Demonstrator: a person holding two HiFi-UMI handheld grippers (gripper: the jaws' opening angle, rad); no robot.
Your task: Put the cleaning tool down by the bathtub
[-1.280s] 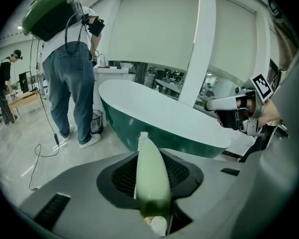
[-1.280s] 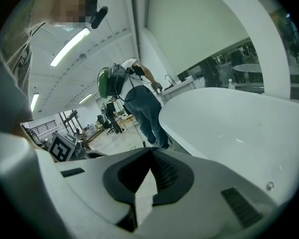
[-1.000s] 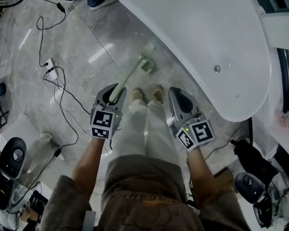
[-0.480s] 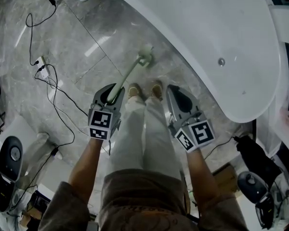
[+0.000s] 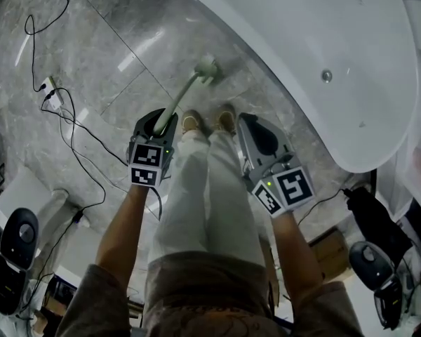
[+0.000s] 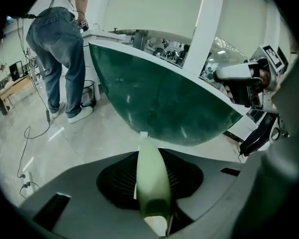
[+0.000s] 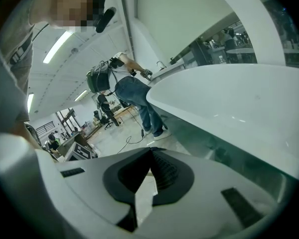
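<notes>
Since a second ago the cleaning tool point(image 5: 184, 95) has swung its head a little farther from the person's shoes point(image 5: 191, 123), toward the white bathtub point(image 5: 302, 41) filling the scene from 12 to 3 o'clock. The left gripper point(image 5: 158, 121) is clamped on the pale green handle, which runs off toward 1 o'clock, its head just beside the tub's wall. The right gripper point(image 5: 252, 126), at 3 o'clock of the left, has its jaws closed together on nothing.

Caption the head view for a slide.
Left gripper holds the cleaning tool, its head down beside the bathtub; right gripper is empty.
</notes>
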